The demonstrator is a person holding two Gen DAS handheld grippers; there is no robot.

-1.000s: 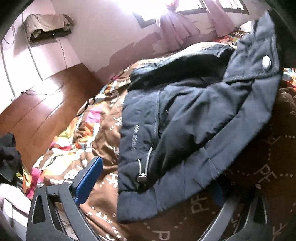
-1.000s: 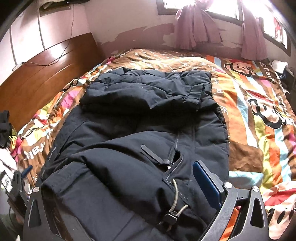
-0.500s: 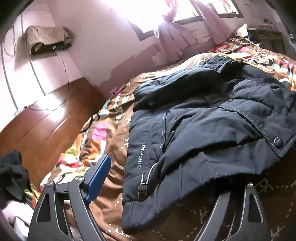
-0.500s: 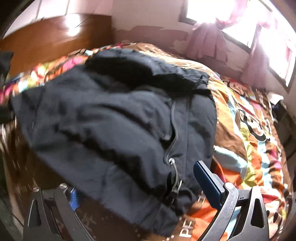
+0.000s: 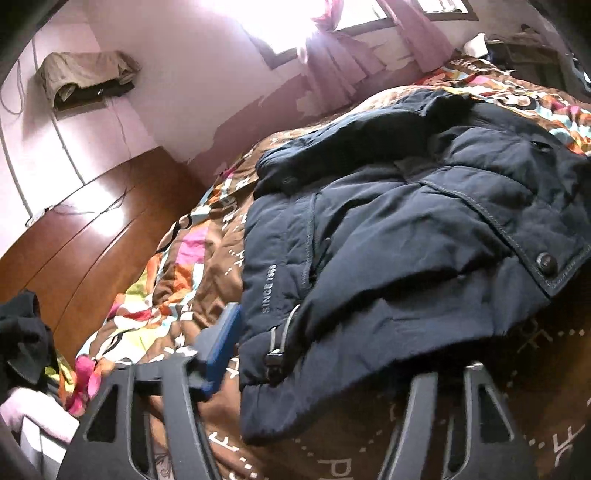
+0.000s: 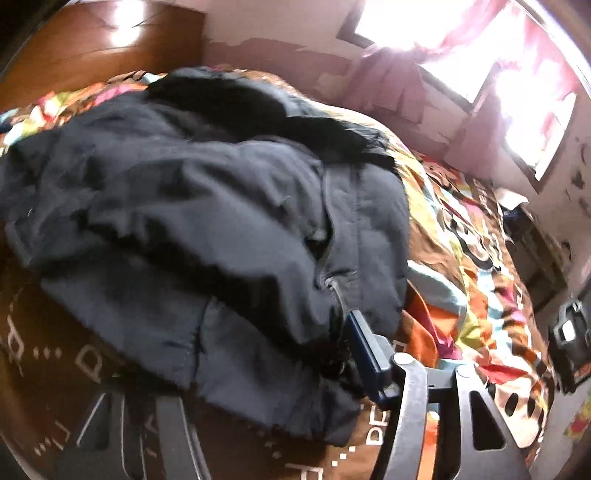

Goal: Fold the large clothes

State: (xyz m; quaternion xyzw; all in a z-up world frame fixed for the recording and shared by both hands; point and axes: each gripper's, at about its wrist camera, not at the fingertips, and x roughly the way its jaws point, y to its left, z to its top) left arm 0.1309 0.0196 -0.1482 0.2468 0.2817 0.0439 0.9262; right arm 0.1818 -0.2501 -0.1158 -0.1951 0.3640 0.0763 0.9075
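**Padded jacket, half folded, waiting on a hem grip**

Lying across the patterned bedspread (image 5: pixel 192 280): a dark navy padded jacket (image 5: pixel 388 236), bulky and already doubled over itself, near hem toward both cameras, collar end toward the window (image 5: pixel 295 33); wooden headboard (image 5: pixel 81 225) off to one side.

Left gripper (image 5: pixel 321 354) low at the hem corner, spread wide; blue pad of one finger beside the jacket edge, the other finger dark beneath the overhanging fabric; pinching nothing, as far as can be seen.

Right gripper (image 6: pixel 236 373) at the opposite hem corner, likewise spread; blue-padded finger pressed against the cloth near the drawcord; far finger blurred and half hidden under the hem, so possibly cloth between the two, but no closure evident.

Likely soft, compressible, springy from the filling; moderately heavy for a garment; smooth shell probably slippery, prone to sliding out of a shallow pinch and to puffing back open once released.

Best taken at the stitched hem band on both corners, where fabric is doubled and firm; deep bite rather than a fingertip nip; away from the drawcord toggle (image 5: pixel 275 356) and the snap button (image 5: pixel 546 263), both hard and apt to skid; lifted evenly with both sides, to keep the folded layers from slipping apart.
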